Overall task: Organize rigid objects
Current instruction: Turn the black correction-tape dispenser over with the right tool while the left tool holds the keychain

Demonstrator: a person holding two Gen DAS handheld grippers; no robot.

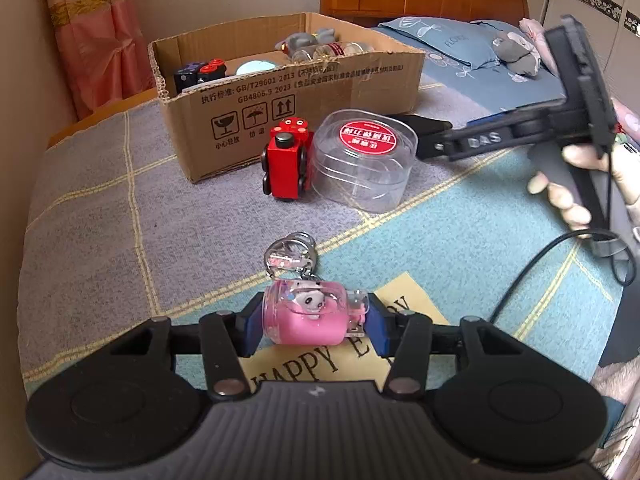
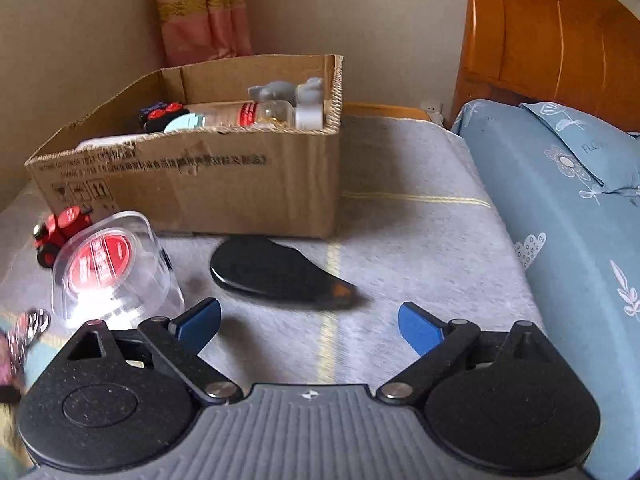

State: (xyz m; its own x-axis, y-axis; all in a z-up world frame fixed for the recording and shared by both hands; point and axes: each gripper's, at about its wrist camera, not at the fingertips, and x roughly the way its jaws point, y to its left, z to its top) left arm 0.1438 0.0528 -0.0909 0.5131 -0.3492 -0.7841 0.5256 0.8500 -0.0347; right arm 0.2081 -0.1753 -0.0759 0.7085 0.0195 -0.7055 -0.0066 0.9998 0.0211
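Note:
My left gripper (image 1: 314,322) is shut on a pink keychain charm (image 1: 308,316) with a small panda figure, its key rings (image 1: 290,254) trailing forward over the bedspread. A red toy car (image 1: 286,160) and a clear plastic tub with a red lid (image 1: 364,158) stand in front of the cardboard box (image 1: 304,92). My right gripper (image 2: 310,330) is open and empty above a flat black teardrop-shaped object (image 2: 276,270) lying on the bed. The tub (image 2: 110,268) and red car (image 2: 60,228) lie to its left, the box (image 2: 200,184) behind.
The box holds several items: a grey toy (image 2: 286,90), a clear bottle (image 2: 248,114), a dark block with red studs (image 1: 200,72). A blue pillow (image 2: 568,208) and wooden headboard (image 2: 552,36) are at right. A black cable (image 1: 532,268) crosses the bedspread.

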